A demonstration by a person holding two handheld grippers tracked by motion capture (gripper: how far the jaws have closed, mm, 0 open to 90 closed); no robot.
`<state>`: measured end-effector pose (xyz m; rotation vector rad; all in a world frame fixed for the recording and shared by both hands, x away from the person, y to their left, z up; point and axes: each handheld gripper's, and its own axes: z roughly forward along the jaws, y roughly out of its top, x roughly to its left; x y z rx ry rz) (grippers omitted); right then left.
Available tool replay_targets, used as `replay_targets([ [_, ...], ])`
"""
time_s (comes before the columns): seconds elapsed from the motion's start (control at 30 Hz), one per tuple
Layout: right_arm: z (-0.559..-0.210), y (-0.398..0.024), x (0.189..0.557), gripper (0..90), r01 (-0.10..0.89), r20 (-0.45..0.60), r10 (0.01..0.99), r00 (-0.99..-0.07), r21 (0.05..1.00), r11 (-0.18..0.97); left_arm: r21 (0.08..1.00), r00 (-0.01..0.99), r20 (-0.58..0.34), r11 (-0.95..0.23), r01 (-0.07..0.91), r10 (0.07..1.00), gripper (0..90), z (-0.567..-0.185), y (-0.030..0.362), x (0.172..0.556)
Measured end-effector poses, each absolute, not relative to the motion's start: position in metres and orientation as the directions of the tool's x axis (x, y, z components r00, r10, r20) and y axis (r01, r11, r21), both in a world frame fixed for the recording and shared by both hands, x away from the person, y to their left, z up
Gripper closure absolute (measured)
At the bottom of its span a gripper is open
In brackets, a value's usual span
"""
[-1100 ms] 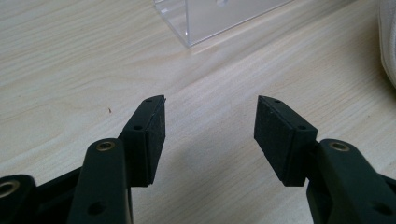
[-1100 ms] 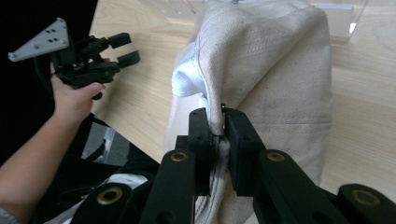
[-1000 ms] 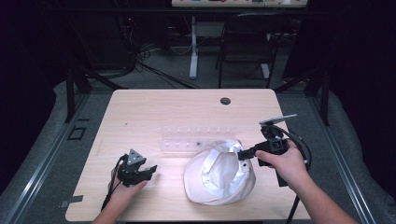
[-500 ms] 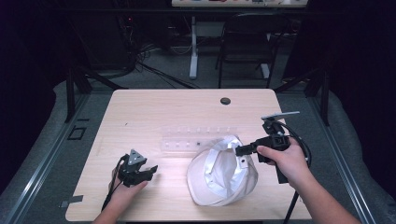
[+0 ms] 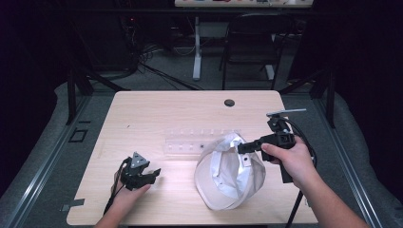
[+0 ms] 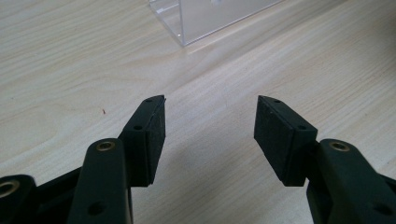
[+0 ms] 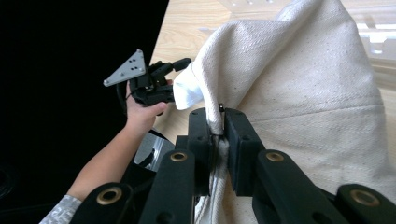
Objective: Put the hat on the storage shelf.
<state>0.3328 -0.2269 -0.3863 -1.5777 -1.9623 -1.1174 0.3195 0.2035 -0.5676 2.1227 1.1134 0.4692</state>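
Gripping the cream-white cloth cap (image 5: pixel 230 178) by its edge, the right gripper (image 5: pixel 243 147) fingers lift one side near the bench's front edge; left gripper (image 5: pixel 151 174) fingers wide, idle.

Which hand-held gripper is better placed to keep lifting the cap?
The right. The right hand-held gripper is already shut on the rim of the white cap. The left hand-held gripper is open, holds nothing, and sits apart from the cap on the table.
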Motion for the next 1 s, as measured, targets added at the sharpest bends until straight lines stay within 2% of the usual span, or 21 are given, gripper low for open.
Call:
replay_targets([
  [0.6, -0.363, -0.236, 0.331, 81.8, 0.913, 0.747, 0.585, -0.316, 0.408, -0.028, 0.723, 0.581, -0.013, -0.394, 0.568, 0.813, 43.7, -0.566, 0.2, 0.317],
  [1.0, -0.346, -0.237, 0.339, 81.8, 0.895, 0.764, 0.557, -0.325, 0.438, -0.079, 0.768, 0.643, -0.046, -0.384, 0.512, 0.764, 42.7, -0.553, 0.179, 0.305],
])
